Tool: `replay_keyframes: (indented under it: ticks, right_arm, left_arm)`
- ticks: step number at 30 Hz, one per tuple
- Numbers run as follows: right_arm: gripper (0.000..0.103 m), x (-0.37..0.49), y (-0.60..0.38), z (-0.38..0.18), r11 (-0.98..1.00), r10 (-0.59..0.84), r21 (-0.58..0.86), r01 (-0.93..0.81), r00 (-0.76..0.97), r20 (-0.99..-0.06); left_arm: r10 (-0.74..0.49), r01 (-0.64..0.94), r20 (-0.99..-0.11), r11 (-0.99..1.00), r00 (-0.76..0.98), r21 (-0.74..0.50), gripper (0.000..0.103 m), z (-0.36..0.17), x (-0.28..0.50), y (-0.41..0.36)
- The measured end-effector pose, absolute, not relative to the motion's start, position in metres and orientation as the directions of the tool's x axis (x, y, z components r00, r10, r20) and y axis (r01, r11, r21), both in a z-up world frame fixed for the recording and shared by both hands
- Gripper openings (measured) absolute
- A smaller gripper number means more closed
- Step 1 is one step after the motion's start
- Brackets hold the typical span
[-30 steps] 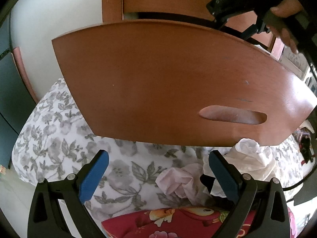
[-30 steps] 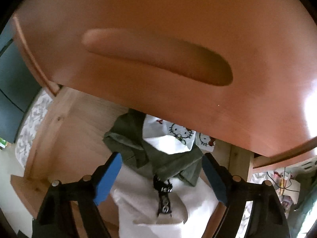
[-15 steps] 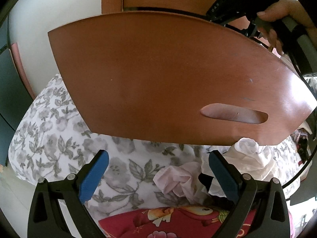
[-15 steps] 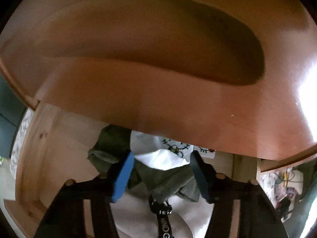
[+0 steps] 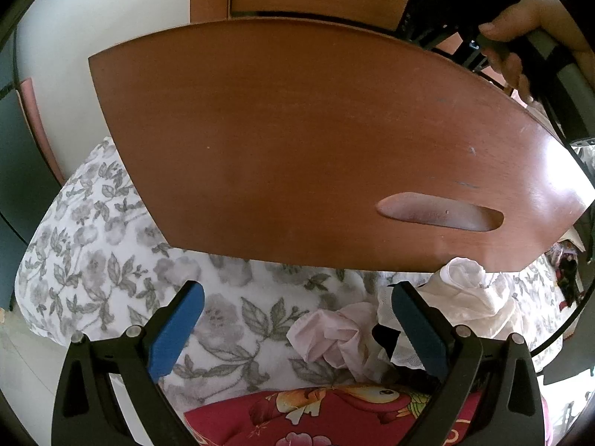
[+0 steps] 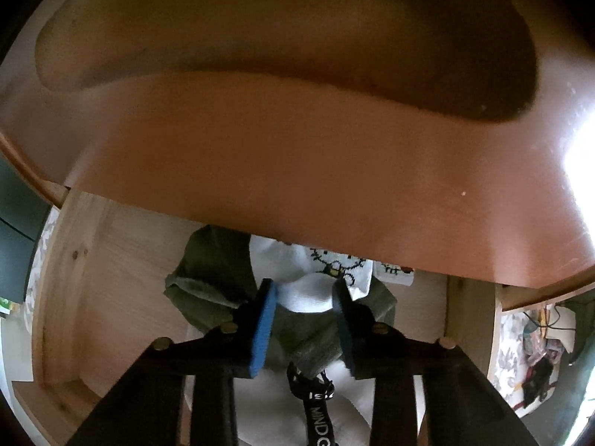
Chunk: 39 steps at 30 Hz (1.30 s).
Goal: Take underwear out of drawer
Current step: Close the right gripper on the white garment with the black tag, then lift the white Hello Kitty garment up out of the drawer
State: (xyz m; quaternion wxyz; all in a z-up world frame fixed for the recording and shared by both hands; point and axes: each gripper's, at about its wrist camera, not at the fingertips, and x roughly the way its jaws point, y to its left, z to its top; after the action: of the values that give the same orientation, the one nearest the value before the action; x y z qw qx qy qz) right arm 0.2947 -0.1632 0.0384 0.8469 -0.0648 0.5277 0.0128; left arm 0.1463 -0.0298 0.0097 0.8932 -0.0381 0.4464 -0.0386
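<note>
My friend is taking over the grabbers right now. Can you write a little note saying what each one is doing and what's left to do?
Right gripper: inside the open drawer, closed around the white underwear that lies on a green garment.
Left gripper: open and holding nothing, above the flowered bedsheet, under the drawer front.
Done: drawer open; a few small clothes already lie on the bed.
Left: lift the white underwear out and put it down.

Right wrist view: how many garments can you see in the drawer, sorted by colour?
White printed cotton garment, between the right tool's fingers: 1
Olive-green cloth garment: 1
Plain white fabric piece, nearest the camera: 1
Total: 3
</note>
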Motion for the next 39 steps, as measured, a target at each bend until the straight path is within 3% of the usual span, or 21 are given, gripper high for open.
replay_keyframes:
  ticks: [2,6,39]
  right_arm:
    - [0.016,0.295,-0.163,0.036,0.991,-0.041,-0.092,-0.098,0.433,-0.9]
    - [0.009,0.29,-0.158,0.034,0.991,-0.036,-0.086,-0.101,0.422,-0.906]
    - [0.005,0.184,-0.188,0.122,0.984,0.081,-0.016,-0.175,0.532,-0.843]
  left_arm:
    - [-0.104,0.035,-0.795,0.994,0.598,-0.104,0.101,0.01,0.146,-0.03]
    - [-0.105,0.035,-0.795,0.994,0.597,-0.105,0.101,0.01,0.147,-0.029]
    - [-0.056,0.019,-0.781,0.998,0.622,-0.056,0.101,0.016,0.141,-0.032]
